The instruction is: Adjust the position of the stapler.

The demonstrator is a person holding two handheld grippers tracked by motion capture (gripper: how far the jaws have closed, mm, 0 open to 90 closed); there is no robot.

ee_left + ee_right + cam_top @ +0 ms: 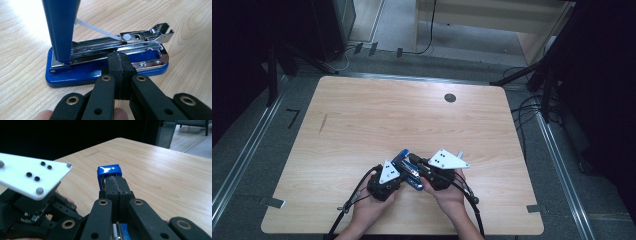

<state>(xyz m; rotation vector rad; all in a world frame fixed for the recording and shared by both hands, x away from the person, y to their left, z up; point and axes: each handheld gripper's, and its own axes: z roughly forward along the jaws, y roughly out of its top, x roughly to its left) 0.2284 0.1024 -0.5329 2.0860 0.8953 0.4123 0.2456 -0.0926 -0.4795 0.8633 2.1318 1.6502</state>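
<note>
A blue stapler [412, 179] lies open on the wooden table near the front edge. Its blue lid [61, 30] stands swung up from the base [75, 76]. The bare metal magazine [140, 38] lies level, with a white plastic rod [95, 28] running down to it. My left gripper [119, 62] is shut, and its joined tips rest against the side of the magazine and base. My right gripper [116, 182] is also shut. Its tips sit against the raised lid's end [109, 169], with nothing between the jaws. In the high view the left gripper [402, 172] and right gripper [416, 162] meet at the stapler.
A person's hands come in from the table's front edge [412, 232]. A round cable hole [450, 98] sits at the back of the table [362, 115], and a short dark mark [322, 123] at its left. The left gripper's white plate [30, 177] shows close beside the right gripper.
</note>
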